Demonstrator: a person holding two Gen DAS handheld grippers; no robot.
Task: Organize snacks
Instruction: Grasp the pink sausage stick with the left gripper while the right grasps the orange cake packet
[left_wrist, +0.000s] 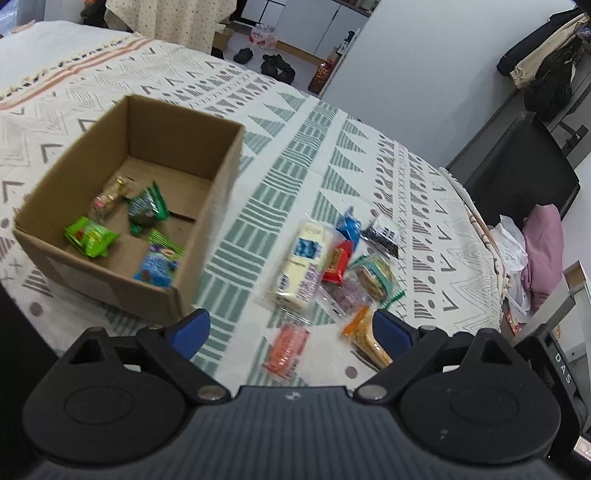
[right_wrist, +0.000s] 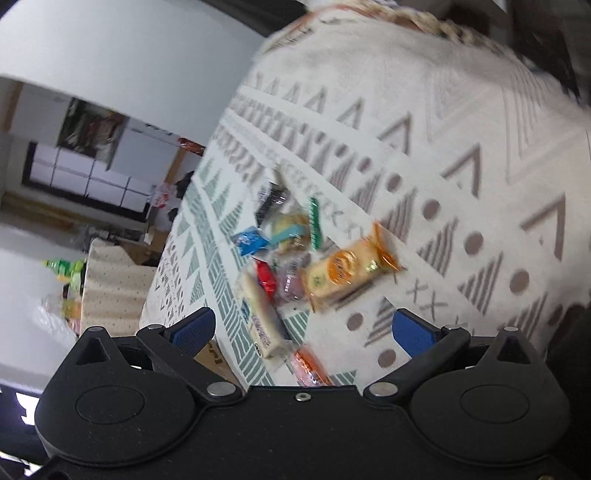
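**Both jaws wide, nothing held**

The jaws of the left gripper (left_wrist: 291, 326) are spread wide with nothing between them. The jaws of the right gripper (right_wrist: 303, 328) are spread wide and hold nothing too.

Ahead and to the left of the left jaws sits the box (left_wrist: 207, 206) with a few snacks inside. Right in front of them lies the pile (left_wrist: 332, 258) of loose snacks. A pink pack (left_wrist: 286, 349) lies nearest, between the tips.

I think the next job is to pick one snack. Go for a pack at the edge, come down over it, squeeze softly, then drop it in the box.

The cloth (left_wrist: 369, 147) is soft, so a pack may slide. Past it are a wall (left_wrist: 424, 55) and a chair (left_wrist: 517, 166). The right view is blurry.
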